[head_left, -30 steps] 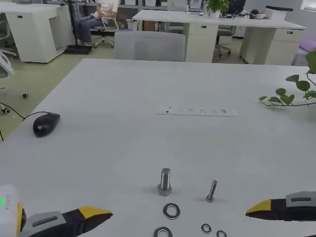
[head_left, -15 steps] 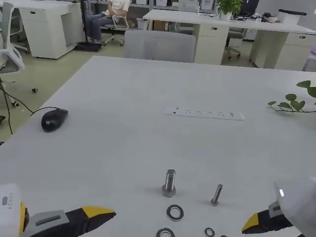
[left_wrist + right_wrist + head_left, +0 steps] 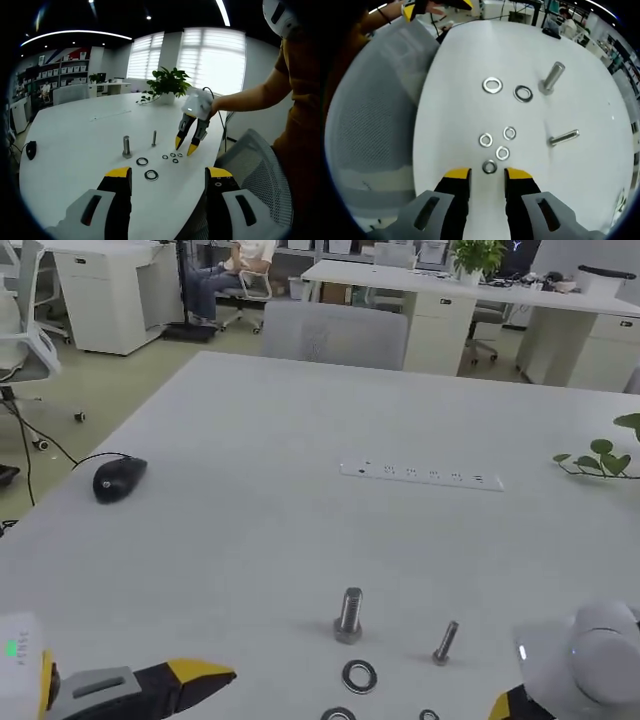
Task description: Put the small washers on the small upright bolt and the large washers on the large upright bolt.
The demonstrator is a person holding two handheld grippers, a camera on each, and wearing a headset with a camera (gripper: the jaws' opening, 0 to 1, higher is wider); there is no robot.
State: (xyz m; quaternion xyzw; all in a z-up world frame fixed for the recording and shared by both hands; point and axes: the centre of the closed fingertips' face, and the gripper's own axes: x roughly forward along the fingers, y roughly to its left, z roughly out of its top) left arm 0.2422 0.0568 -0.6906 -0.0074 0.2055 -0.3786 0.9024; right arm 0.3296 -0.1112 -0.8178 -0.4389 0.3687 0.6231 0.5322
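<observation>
R gripper cut off btm edge, sm washer half-cropped

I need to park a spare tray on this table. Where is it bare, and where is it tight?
Bare: the stretch between mouse and power strip, and the band from the strip down to the large bolt. Crowded: the near edge, where that bolt, the small bolt, the washers and the right gripper cluster.
</observation>
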